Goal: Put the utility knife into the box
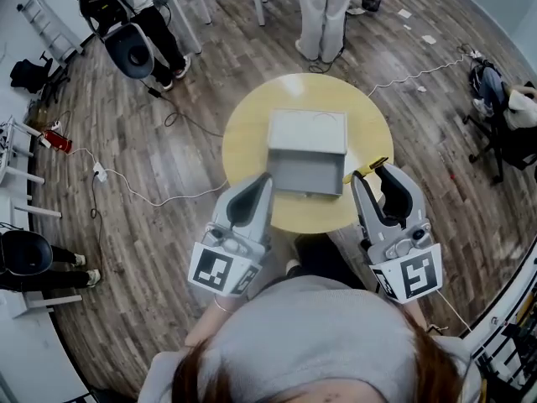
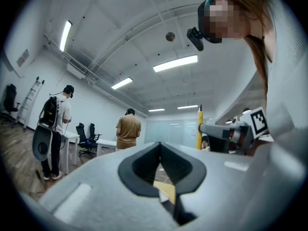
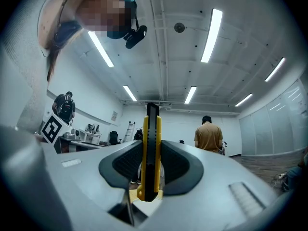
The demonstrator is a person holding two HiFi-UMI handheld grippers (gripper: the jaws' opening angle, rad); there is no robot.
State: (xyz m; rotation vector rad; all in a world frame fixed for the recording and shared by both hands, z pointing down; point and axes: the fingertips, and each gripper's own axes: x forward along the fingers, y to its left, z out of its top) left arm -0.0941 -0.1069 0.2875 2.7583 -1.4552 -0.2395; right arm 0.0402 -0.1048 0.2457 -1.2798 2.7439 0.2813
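Wood floor (image 1: 168,166) all round, with a round yellow table (image 1: 243,137) in the middle. Held tight in the right claw (image 1: 376,176): the knife (image 3: 150,148), yellow and black, pinched on both sides by the dark pads, one end poking out past the tips. Up over the near right edge of the table, just beside the grey box (image 1: 307,151) and not inside it. Box right in the middle of the table, between the two claws. Closed up with nothing inside: the left claw (image 2: 160,146), tips pressed together, near the box's near left corner. Square black-and-white marks on the back of both claws. Farther out, a white cable (image 1: 143,193) snaking over the floor to the left of the table. Beyond the table, a person (image 1: 323,7) in pale trousers, standing. High up in both claw views, long bright lights (image 3: 211,35) on a white ceiling.
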